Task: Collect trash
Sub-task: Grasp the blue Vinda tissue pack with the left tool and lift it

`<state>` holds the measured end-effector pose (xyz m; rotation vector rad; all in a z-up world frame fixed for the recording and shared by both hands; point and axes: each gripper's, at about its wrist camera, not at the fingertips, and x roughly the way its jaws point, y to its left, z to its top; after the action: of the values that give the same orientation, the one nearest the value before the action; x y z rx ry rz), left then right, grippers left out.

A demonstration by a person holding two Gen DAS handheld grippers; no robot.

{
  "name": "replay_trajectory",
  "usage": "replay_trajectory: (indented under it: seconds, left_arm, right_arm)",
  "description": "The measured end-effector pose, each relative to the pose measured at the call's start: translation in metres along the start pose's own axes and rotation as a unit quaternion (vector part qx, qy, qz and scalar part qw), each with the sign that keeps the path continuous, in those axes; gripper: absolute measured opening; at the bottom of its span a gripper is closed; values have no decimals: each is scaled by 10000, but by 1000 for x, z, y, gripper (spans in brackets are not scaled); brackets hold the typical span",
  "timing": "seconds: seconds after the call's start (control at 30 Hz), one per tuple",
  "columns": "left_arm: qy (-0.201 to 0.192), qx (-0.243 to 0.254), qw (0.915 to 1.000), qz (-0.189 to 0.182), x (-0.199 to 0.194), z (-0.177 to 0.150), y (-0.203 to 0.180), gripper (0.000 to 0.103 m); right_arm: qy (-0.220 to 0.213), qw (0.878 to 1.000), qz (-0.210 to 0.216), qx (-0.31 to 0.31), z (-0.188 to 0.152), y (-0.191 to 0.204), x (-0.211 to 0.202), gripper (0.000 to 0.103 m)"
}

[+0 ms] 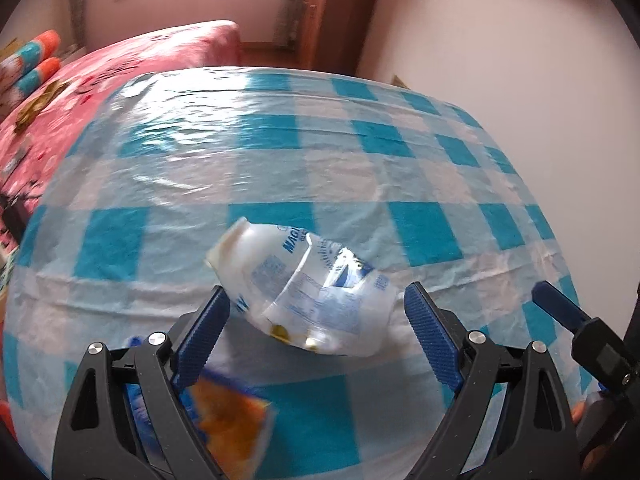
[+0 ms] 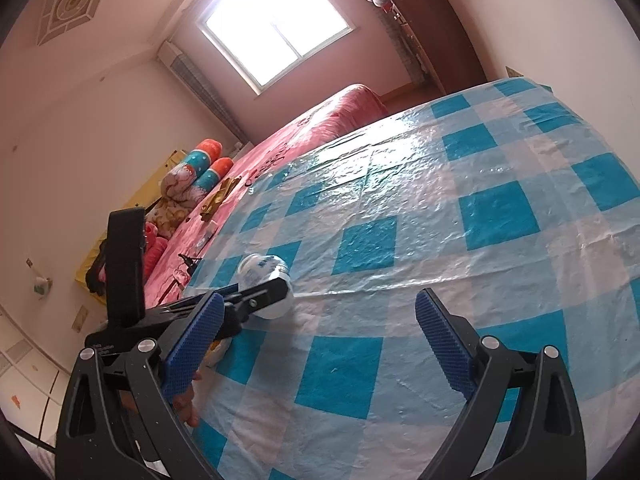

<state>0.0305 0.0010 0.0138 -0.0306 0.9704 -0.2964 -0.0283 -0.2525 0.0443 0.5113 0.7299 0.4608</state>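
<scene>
A crushed white plastic bottle with blue print lies on its side on the blue-and-white checked tablecloth. My left gripper is open, tilted down over the bottle, which sits between the blue pads without being pressed. An orange and blue snack wrapper lies below the left finger, nearer to me. In the right wrist view the left gripper stands around the bottle near the table's left edge. My right gripper is open over the cloth with nothing between its fingers; one of its fingers shows at the right.
A bed with a pink cover runs along the table's left side, with bolster pillows at its head. A wooden wardrobe stands by the far wall under a window. A white wall is beyond the table's right edge.
</scene>
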Motion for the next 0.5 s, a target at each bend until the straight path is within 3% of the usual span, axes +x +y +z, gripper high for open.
replay_trajectory:
  seconds: [0.33, 0.5]
  left_arm:
    - [172, 996, 9911, -867, 10, -6, -66, 89]
    - [-6, 705, 9960, -541, -11, -13, -53, 89]
  right_arm:
    - [-92, 9996, -132, 228, 9, -22, -5, 95]
    - [16, 9996, -95, 255, 11, -26, 1, 95]
